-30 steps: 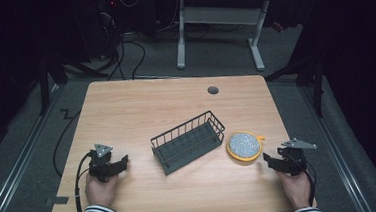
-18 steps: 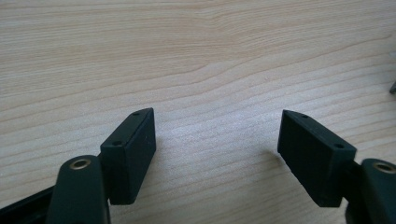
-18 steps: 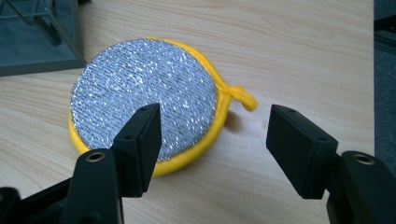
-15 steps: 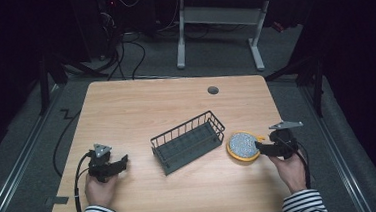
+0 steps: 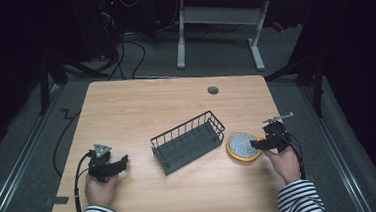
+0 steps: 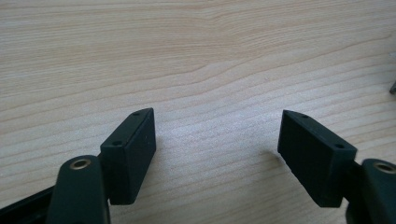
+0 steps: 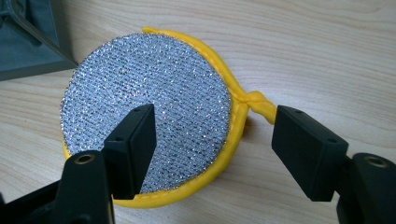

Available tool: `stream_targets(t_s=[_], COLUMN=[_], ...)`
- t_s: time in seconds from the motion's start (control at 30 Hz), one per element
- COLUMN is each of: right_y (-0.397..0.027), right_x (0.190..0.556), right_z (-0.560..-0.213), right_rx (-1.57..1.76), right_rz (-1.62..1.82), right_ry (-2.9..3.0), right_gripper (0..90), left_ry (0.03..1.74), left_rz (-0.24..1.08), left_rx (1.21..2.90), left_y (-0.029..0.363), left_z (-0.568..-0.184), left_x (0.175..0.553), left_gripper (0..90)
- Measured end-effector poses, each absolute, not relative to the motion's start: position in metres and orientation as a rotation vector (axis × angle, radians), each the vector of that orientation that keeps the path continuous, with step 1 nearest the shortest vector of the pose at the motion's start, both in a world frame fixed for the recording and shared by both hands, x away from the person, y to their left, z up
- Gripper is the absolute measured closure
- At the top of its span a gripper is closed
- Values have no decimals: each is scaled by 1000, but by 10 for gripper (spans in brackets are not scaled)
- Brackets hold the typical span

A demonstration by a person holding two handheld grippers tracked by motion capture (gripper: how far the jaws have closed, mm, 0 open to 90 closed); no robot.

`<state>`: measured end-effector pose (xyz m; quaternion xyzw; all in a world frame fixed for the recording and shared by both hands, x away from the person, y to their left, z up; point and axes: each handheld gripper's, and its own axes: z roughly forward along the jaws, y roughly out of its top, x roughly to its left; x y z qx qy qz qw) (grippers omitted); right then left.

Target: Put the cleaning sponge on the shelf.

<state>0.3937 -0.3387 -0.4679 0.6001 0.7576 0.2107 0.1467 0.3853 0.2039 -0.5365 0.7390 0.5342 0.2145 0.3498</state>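
**A:** What lies in front of the person?

**B:** A round scouring pad (image 5: pixel 242 145), silver mesh on top with a yellow fabric rim, rests flat on the wooden surface (image 5: pixel 141 109). It sits just to the right of a dark wire basket (image 5: pixel 188 141), near it but not touching, as far as the high view tells.

**A:** And the grippers?

**B:** The right gripper (image 5: pixel 257 144) hovers over the pad's right edge. Its jaws have just been opening and stand wide, released, pressing on nothing; in the right gripper view one jaw hangs above the mesh and the other beyond the rim, beside a small knotted yellow loop (image 7: pixel 259 101). The left gripper (image 5: pixel 122 163) rests on bare wood well to the left, also released, with nothing between its jaws.

**A:** How would the pad handle?

**B:** Probably very light and soft, squashing under pressure. The mesh looks rough, so slipping seems unlikely, and it does not look fragile. The thick rim near the loop seems the best place to pinch, one jaw on top and one underneath, since the pad lies flat and low.
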Motion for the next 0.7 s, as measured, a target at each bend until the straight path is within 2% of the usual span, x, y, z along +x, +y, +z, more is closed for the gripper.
stream_targets(t_s=[0.23,0.7], right_y=[-334,-330], right_x=[401,412], right_z=[-476,-487], right_rx=[1779,1863], right_rz=[581,636], right_ry=[2203,2231], right_gripper=[270,260], left_ry=[1384,1382], left_rz=[555,557], left_rx=[1912,1917], left_y=[204,203], left_z=[-537,-536], left_x=[385,385], left_gripper=[281,281])
